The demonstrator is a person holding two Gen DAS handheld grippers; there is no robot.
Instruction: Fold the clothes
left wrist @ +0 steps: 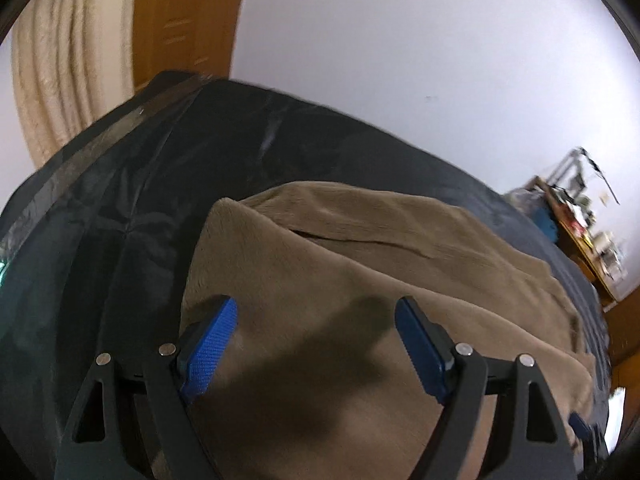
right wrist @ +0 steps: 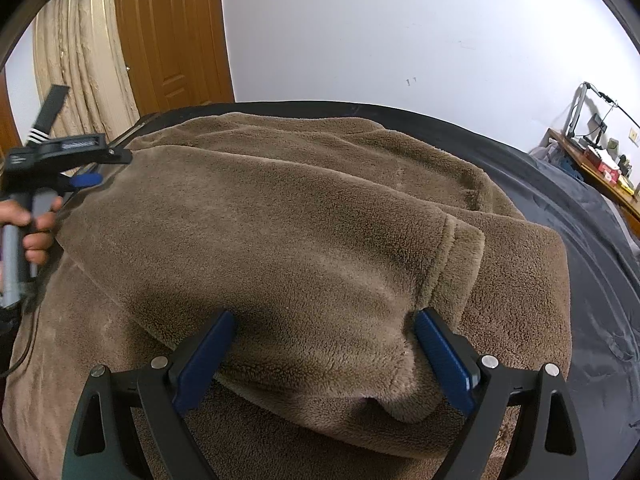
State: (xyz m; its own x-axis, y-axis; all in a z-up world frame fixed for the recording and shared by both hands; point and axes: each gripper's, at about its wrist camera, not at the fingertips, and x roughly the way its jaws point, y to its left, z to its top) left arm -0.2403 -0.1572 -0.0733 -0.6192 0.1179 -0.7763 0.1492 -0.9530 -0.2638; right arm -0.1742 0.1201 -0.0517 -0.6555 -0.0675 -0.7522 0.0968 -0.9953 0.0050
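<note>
- Because the brown fleece garment (right wrist: 304, 220) is thick and plush, I judge it soft, floppy and fairly bulky: it should sag from any single hold and keep a fold loosely, not crisply.
- It lies spread over the dark bed cover (right wrist: 592, 280), filling the middle of the right wrist view, with one sleeve (right wrist: 328, 288) folded across the body and its cuff end toward 3 o'clock.
- The right tool (right wrist: 324, 356) stands wide, its blue pads (right wrist: 202, 360) either side of a raised fold of that sleeve at 6 o'clock; the fleece bulges between them, but whether the pads press on it I cannot tell.
- The left tool (left wrist: 316, 344) is wide open with nothing between its pads, hovering over the garment's edge (left wrist: 224, 216) at 10 o'clock; the view is blurred.
- In the right wrist view that left tool sits at 9 o'clock, with the person's hand (right wrist: 34, 224) on its grip.
- A good hold, in my judgement, is a seamed edge such as the cuff or hem, where the pile is doubled and should slip less; pinching mid-panel would gather a lump.
- The pile may drag on the cover, so lifting before carrying seems wiser.
- No brand, label or readable writing shows on the garment; the clutter on the desk (right wrist: 600, 168) at 3 o'clock is too small to read.
</note>
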